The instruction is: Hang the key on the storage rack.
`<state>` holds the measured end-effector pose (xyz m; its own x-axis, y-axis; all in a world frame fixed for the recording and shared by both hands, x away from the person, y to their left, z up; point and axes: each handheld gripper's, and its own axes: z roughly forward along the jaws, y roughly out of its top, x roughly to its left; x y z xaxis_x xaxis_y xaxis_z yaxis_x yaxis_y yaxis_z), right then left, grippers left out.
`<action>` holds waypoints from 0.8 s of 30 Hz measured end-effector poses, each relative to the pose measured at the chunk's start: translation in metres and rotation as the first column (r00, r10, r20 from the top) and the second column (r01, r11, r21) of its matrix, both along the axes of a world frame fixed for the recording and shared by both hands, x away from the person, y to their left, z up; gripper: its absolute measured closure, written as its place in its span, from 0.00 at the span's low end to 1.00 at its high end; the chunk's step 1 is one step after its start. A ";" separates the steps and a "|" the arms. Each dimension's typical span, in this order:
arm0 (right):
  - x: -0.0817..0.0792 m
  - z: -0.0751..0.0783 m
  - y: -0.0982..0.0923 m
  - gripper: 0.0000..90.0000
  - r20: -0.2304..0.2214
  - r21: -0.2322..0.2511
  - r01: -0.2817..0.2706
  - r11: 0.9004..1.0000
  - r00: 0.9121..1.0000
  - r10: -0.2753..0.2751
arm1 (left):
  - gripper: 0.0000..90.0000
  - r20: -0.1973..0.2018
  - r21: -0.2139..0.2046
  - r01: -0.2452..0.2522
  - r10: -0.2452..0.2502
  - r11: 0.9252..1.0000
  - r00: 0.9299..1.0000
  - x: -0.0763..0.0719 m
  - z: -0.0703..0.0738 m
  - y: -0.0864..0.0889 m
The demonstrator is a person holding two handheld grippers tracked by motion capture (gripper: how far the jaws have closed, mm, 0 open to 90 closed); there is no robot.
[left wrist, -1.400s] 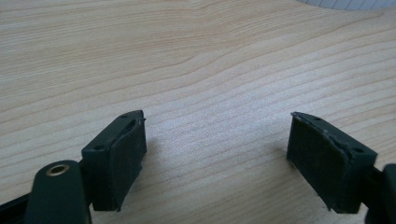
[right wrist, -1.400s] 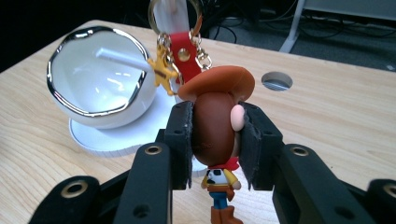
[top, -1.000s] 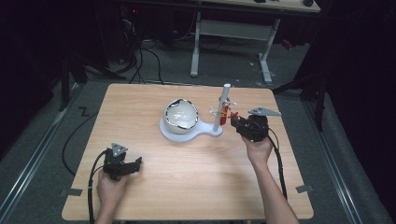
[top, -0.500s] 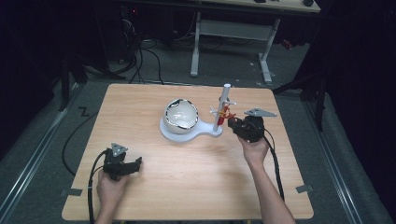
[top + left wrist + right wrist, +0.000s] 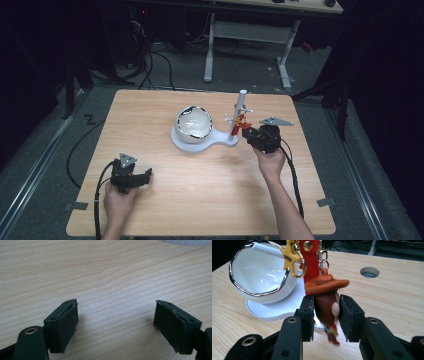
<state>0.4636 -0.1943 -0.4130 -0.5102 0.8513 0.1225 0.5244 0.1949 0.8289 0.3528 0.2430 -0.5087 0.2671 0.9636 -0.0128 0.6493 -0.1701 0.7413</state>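
Two tongs work here: the left tongs [image 5: 144, 175] rest wide open and empty on the bench [image 5: 210, 200]. Near the white bowl stand [image 5: 192, 125], the right tongs [image 5: 325, 315] clamp a cowboy keychain figure [image 5: 325, 307] hanging on the post [image 5: 239, 114]; pulling sideways could tip it.

High view looks down over the whole table [image 5: 200, 200]; both gripper views sit close above its wood.
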 end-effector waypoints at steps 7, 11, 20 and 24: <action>0.000 0.000 0.000 0.64 -0.010 -0.002 -0.010 1.000 1.000 0.010 | 0.23 0.000 0.000 0.000 0.000 1.000 1.000 0.000 0.000 0.000; -0.004 0.001 -0.004 0.59 0.001 0.007 -0.001 1.000 1.000 0.001 | 0.22 0.000 0.001 0.000 0.000 1.000 1.000 0.000 0.000 0.000; -0.016 -0.001 -0.016 0.54 0.015 0.006 0.017 1.000 1.000 -0.017 | 0.22 0.000 0.001 0.000 0.000 1.000 1.000 0.000 0.000 0.000; -0.020 -0.001 -0.021 0.54 0.019 0.008 0.024 1.000 1.000 -0.024 | 0.22 0.000 0.001 0.000 0.000 1.000 1.000 0.000 0.000 0.000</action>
